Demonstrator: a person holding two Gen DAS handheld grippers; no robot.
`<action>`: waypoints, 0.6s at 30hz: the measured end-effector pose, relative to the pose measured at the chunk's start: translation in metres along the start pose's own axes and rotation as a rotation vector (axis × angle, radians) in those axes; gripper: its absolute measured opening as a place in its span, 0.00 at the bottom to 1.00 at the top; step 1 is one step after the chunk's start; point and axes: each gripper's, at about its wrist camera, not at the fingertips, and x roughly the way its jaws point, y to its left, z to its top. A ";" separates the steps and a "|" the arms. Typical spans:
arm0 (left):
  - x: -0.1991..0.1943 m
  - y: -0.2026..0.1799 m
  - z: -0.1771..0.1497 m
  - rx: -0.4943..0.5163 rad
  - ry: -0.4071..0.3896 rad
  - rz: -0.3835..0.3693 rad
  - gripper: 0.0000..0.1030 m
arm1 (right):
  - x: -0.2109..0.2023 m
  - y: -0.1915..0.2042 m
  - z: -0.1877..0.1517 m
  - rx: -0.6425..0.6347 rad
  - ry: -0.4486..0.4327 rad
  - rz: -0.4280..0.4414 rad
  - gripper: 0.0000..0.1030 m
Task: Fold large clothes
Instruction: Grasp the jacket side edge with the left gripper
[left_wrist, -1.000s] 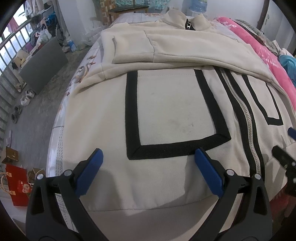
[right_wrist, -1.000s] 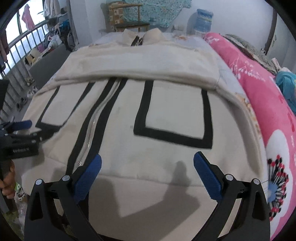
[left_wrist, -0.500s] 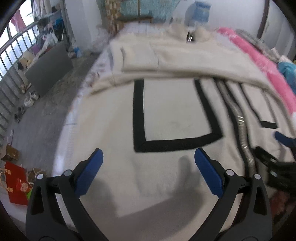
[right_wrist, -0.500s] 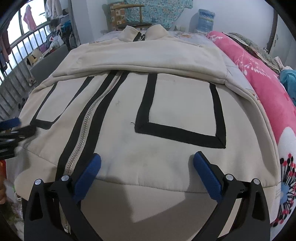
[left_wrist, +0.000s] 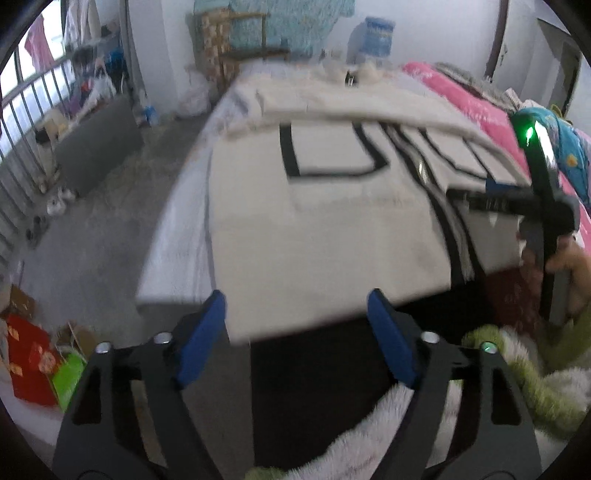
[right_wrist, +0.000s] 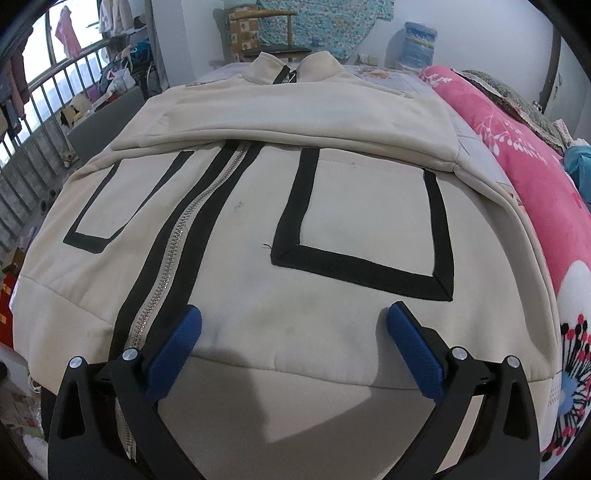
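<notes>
Bed (right_wrist: 476, 122): one — patterned sheet, pink blanket (right_wrist: 517, 155) along its right side.
Jacket (right_wrist: 332, 206): one cream zip-up spread front-up on the bed, collar at the far end, both sleeves folded across the chest, hem at the near edge.
Black-outlined pockets: two, one either side of the zipper (right_wrist: 192, 236).
Left gripper (left_wrist: 295, 325): jaws have just been closing, but they stand apart at the hem's left corner; nothing pressed between the pads.
Right gripper (right_wrist: 291, 332): jaws wide, resting over the hem right of the zipper, holding nothing.
Risk: the left view is blurred — closing there may catch only the top layer, or miss the hem.
Risk: uneven lifting could skew the fold and spill the sleeves.
</notes>
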 end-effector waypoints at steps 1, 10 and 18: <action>0.003 0.003 -0.004 -0.013 0.010 -0.003 0.66 | 0.000 0.000 0.000 0.000 0.000 0.000 0.95; 0.022 0.064 -0.014 -0.295 0.045 -0.134 0.63 | 0.000 0.000 0.000 -0.001 -0.003 0.001 0.95; 0.050 0.082 -0.014 -0.455 0.088 -0.296 0.37 | 0.000 0.000 0.000 0.000 -0.002 0.000 0.95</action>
